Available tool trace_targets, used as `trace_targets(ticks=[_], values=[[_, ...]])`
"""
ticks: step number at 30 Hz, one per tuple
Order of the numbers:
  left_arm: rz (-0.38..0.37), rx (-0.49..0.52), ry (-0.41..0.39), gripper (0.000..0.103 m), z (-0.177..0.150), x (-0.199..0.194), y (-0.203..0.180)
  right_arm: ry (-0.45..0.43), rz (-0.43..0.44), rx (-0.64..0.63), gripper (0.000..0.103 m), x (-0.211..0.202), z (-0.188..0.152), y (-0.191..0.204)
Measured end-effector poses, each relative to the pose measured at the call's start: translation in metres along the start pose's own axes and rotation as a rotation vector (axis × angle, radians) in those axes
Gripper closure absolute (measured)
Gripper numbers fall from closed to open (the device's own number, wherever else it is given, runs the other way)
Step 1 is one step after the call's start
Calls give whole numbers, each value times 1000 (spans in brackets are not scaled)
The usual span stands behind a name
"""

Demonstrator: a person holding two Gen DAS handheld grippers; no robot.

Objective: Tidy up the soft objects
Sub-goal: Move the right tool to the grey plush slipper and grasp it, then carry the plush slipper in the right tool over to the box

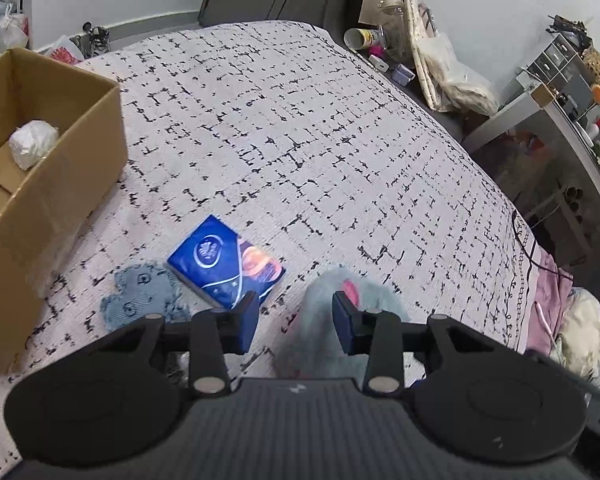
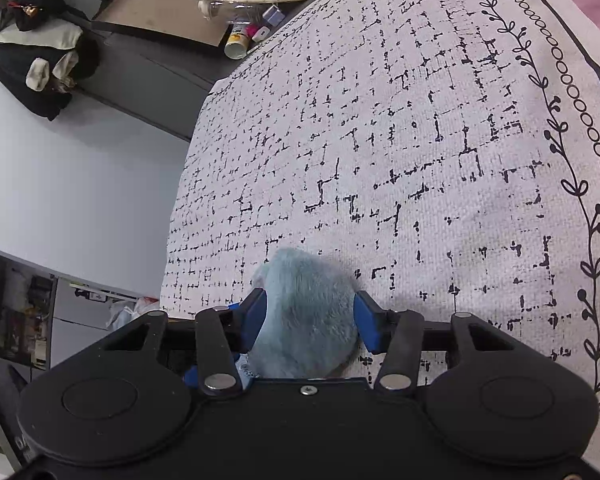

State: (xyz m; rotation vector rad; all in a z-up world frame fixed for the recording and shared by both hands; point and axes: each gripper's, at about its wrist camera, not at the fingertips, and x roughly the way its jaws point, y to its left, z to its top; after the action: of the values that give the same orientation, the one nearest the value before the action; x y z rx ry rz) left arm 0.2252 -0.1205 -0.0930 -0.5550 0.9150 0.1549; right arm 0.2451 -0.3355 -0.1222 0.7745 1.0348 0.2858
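Note:
In the left wrist view a light blue plush (image 1: 324, 292) with a pink patch lies on the patterned bedspread (image 1: 300, 140). My left gripper (image 1: 296, 308) stands over it. Its right pad is against the plush, and a strip of bedspread shows between the plush and the left pad, so it is open. A blue tissue pack (image 1: 226, 262) and a blue-grey knitted cloth (image 1: 140, 296) lie just left of the fingers. In the right wrist view my right gripper (image 2: 310, 308) is shut on a light blue furry plush (image 2: 306, 312), both blue pads pressing its sides.
An open cardboard box (image 1: 52, 184) stands on the bed's left side with a white bundle (image 1: 32, 142) inside. A cluttered bedside surface (image 1: 384, 60) with a cup and bags sits beyond the far right corner. Pink bedding (image 1: 552, 300) lies past the bedspread's right border.

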Motion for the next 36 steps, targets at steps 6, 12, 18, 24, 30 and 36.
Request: trace_targets(ticks=[6,12,18,24,30,36], values=[[-30,-48,51,65,-3,15,5,4,-3,5,54,2,-1,-2],[-64,-82,77,78,-14,13,5,18,-15,-1,54,8,-3,-1],[-57,-84,87,81,-20,0,1,28,11,-13,84,8,-9,-1],[-39,-62,66,82,-20,-21,2,31,23,-62,93,-5,-21,11],[-55,-52,53,83,-21,-43,8,19,45,-75,94,-22,-32,21],[-72,-28,43,83,-21,-65,12,-2,64,-57,94,-37,-44,32]])
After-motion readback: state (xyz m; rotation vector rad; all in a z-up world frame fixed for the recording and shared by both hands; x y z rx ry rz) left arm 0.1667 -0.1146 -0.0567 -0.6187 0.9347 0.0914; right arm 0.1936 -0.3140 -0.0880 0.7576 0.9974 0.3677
